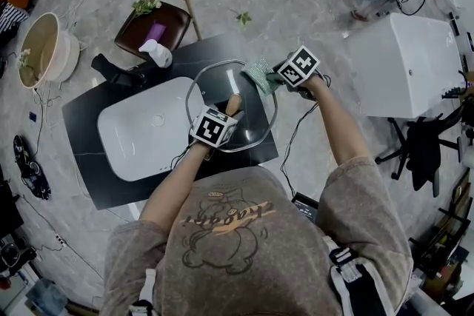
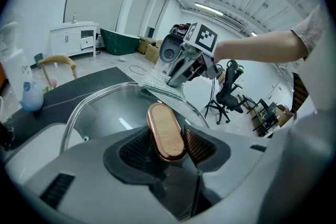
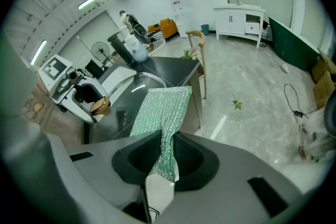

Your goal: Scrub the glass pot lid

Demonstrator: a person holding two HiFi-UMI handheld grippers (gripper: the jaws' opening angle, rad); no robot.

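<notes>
**Head view: lid gripped by its knob, cloth at its far rim**

We see the glass pot lid (image 1: pixel 250 120) over the black counter (image 1: pixel 96 174). Our left gripper (image 2: pixel 167 147) has its jaws clamped on the lid's wooden knob (image 2: pixel 165 131). That gripper's marker cube (image 1: pixel 213 128) hides the lid's near part. Our right gripper (image 3: pixel 165 152) pinches a green scrubbing cloth (image 3: pixel 163 110), whose free end lies at the lid's far-right rim. A white basin (image 1: pixel 144 126) sits just left of the lid. Beyond the lid are a white bottle (image 1: pixel 155 52) and a chair (image 1: pixel 159 18). A white cabinet (image 1: pixel 407 63) stands well apart to the lid's right.
</notes>
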